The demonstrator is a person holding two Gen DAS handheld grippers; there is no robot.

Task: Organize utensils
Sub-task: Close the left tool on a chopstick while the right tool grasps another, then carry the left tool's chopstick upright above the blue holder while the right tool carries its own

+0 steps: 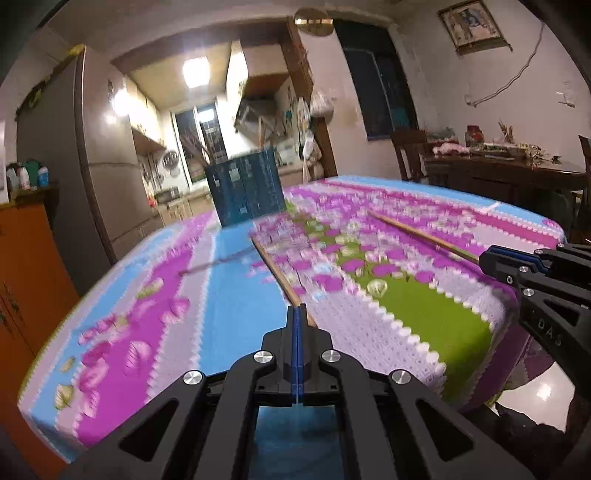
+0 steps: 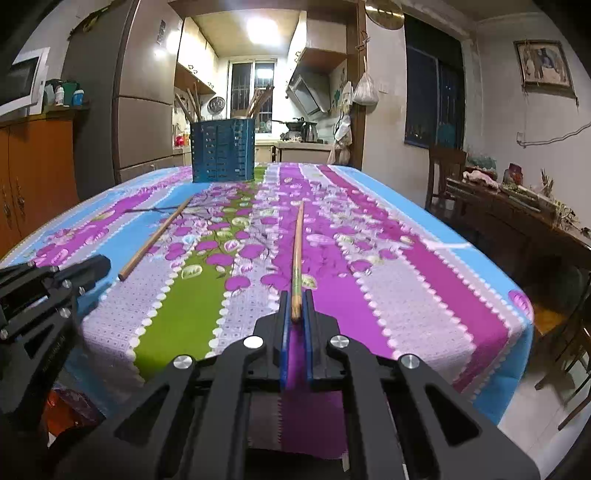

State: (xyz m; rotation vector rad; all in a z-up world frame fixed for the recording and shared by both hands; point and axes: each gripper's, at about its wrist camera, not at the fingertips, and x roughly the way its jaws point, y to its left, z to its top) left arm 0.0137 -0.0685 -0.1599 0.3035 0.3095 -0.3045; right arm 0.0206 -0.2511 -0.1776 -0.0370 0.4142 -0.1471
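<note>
Floral tablecloth (image 2: 406, 266), fridge (image 2: 144, 92), orange cabinet (image 2: 40, 173), framed picture (image 2: 545, 64), cluttered sideboard (image 2: 517, 221).

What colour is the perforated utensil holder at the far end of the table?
Dark blue utensil holder, clearest in the right wrist view.

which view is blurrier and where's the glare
Left wrist view: motion blur smears the tablecloth and blue utensil holder; ceiling light blown out. Right wrist view: sharper, chopstick crisp, ceiling light glaring; both bend straight lines at the edges.
</note>
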